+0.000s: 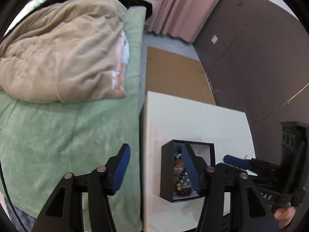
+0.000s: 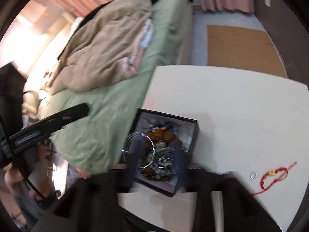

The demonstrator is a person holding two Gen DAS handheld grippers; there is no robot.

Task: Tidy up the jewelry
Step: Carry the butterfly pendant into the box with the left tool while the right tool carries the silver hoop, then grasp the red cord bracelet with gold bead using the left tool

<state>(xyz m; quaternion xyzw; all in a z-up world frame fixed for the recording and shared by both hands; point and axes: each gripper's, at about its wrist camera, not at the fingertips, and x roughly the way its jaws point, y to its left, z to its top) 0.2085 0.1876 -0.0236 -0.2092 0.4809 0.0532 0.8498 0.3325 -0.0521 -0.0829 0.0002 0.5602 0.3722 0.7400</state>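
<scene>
A black jewelry box (image 1: 168,172) full of beaded bracelets stands near the left edge of the white table (image 1: 195,119); it also shows in the right wrist view (image 2: 191,135). My left gripper (image 1: 154,166) is open and empty, one finger over the bed, the other in front of the box. My right gripper (image 2: 156,154) is motion-blurred over the box, with silver bangles (image 2: 142,149) hanging at its fingers; whether it grips them is unclear. It shows in the left wrist view (image 1: 237,161) too. A red cord bracelet (image 2: 274,176) and a small silver ring (image 2: 253,175) lie on the table at right.
A bed with a green sheet (image 1: 63,135) and a beige quilt (image 1: 58,58) lies left of the table. A flat cardboard sheet (image 1: 173,75) is on the floor beyond. A dark wall (image 1: 260,58) and pink curtain (image 1: 183,7) stand at right and back.
</scene>
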